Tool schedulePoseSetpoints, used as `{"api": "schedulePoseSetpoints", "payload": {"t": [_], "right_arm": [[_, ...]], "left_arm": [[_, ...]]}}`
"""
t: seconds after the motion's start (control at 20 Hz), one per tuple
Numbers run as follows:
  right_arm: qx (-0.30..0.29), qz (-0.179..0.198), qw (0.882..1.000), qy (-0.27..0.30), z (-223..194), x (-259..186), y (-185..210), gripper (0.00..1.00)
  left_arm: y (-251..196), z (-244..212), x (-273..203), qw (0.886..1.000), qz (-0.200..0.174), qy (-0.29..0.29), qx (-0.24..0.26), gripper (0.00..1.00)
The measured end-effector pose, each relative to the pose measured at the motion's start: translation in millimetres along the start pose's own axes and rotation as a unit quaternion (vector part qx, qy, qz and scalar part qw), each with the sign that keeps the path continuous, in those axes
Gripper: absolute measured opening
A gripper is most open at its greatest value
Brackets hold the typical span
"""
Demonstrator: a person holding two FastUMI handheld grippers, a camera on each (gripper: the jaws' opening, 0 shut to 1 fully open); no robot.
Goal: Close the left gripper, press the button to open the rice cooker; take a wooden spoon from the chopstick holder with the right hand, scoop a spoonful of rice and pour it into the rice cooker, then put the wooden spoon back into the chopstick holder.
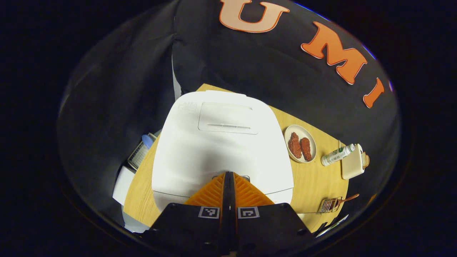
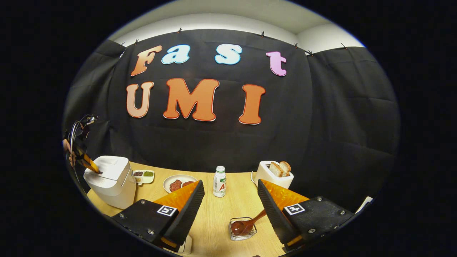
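Fingers of the left hand-held gripper (image 1: 229, 174) were pressed together into one blunt tip at the white rice cooker's (image 1: 217, 142) front button, lid down; right hand-held gripper (image 2: 230, 194) hung spread above the wooden spoon (image 2: 246, 224) on the tabletop (image 2: 214, 221).

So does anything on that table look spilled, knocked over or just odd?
Nothing stands out. The rice cooker is shut, the bottle stands upright, the toast sits in the toaster, and the wooden spoon rests in its wire holder.
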State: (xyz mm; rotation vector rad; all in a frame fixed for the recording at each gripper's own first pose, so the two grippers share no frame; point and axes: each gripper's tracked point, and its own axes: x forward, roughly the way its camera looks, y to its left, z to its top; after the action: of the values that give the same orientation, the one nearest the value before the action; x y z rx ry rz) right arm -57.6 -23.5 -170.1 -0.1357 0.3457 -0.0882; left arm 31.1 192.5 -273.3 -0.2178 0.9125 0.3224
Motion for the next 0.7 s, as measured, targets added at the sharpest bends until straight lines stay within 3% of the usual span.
{"api": "schedulePoseSetpoints", "payload": {"t": [0.2,0.45,0.7], "right_arm": [[0.011,0.01,1.0,0.021,-13.9,7.3,-6.0,0.94],[0.022,0.011,0.999,0.039,-27.8,13.4,-18.2,0.94],[0.025,0.002,0.998,0.06,-47.2,20.3,-38.0,0.94]], "left_arm": [[-10.2,49.1,-36.3,0.992,0.006,-0.121,0.022,0.05],[-26.2,98.6,-95.7,0.961,0.039,-0.261,0.083,0.05],[-54.0,109.1,-132.3,0.937,0.008,-0.338,0.084,0.05]]}}
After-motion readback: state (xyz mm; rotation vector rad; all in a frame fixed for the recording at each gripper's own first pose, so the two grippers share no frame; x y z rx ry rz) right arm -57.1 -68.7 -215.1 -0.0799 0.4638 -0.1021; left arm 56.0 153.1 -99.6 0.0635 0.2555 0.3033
